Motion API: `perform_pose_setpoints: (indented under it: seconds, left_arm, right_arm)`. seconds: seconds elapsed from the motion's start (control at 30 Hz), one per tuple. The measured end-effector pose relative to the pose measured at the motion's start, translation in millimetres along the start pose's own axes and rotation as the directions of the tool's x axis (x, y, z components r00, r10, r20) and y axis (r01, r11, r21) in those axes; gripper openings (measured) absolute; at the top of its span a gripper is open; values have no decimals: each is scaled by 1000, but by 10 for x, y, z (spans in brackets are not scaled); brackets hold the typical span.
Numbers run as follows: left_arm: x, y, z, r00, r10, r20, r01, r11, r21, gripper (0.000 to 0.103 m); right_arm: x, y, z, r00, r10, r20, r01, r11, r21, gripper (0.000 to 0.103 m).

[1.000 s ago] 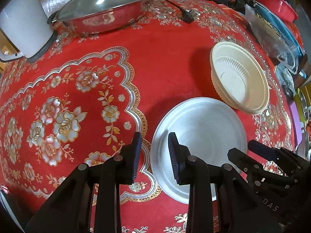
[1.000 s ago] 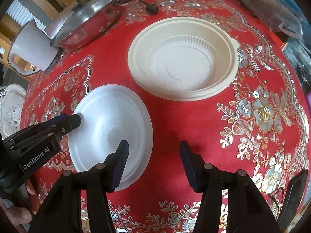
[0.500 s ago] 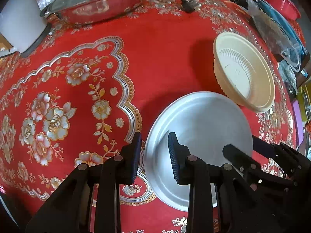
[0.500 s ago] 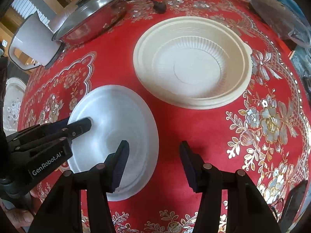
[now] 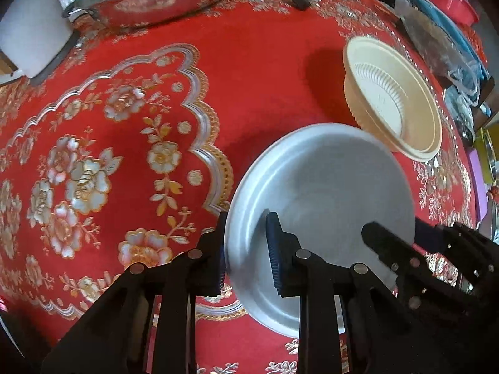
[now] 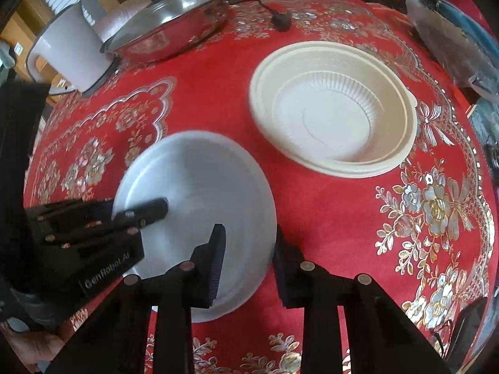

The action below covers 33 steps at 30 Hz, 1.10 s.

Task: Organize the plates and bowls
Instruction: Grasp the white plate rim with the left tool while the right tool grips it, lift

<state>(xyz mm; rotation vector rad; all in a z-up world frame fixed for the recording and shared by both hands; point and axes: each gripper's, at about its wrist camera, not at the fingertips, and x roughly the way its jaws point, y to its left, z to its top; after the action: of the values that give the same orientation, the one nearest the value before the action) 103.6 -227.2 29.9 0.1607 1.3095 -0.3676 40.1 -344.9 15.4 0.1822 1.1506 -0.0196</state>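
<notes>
A silver metal plate (image 5: 330, 193) lies on the red floral tablecloth; it also shows in the right wrist view (image 6: 193, 187). My left gripper (image 5: 244, 249) is open and straddles the plate's left rim, one finger outside and one over the plate. My right gripper (image 6: 248, 255) is open and straddles the plate's right rim. A cream plastic bowl (image 5: 396, 106) stands just beyond the plate, upright and empty, and shows in the right wrist view (image 6: 333, 109). Each gripper's body appears in the other's view.
A lidded steel pan (image 6: 174, 28) and a white jug (image 6: 68, 53) stand at the far left. A black plug and cord (image 6: 280, 20) lie at the back. Plastic bags and red and blue containers (image 5: 443, 21) crowd the right edge.
Both grippers moved forward onto the plate, so each now straddles a rim. The jaws' opening looks unchanged. The plate and bowl have not visibly shifted on the cloth.
</notes>
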Motion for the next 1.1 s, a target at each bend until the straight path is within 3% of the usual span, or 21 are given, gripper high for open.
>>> perform_pose_setpoints:
  seconds: [0.27,0.57,0.87,1.1]
  left_arm:
    - [-240,254,-119,1000,4,25,-3,1000,-22,23]
    - [-541,657,-315,999,17,47,-14,997,-70,23]
    - [-1048,1386,-666,994,33,106,-13,983,-184,23]
    - [-1338,2053,-1032,989,72,130,-28,949,-313,23]
  right_arm:
    - [-64,235,-47,1000,5,0,-5,1000,-23,29]
    - [-230,761,-124,1000,10,17,-8,995,-97,29]
    - [-444,1496,-140,996,64,61,-50,977,-206,32]
    - [-418,2190,-147,989,142,37,-124,944,-305,32]
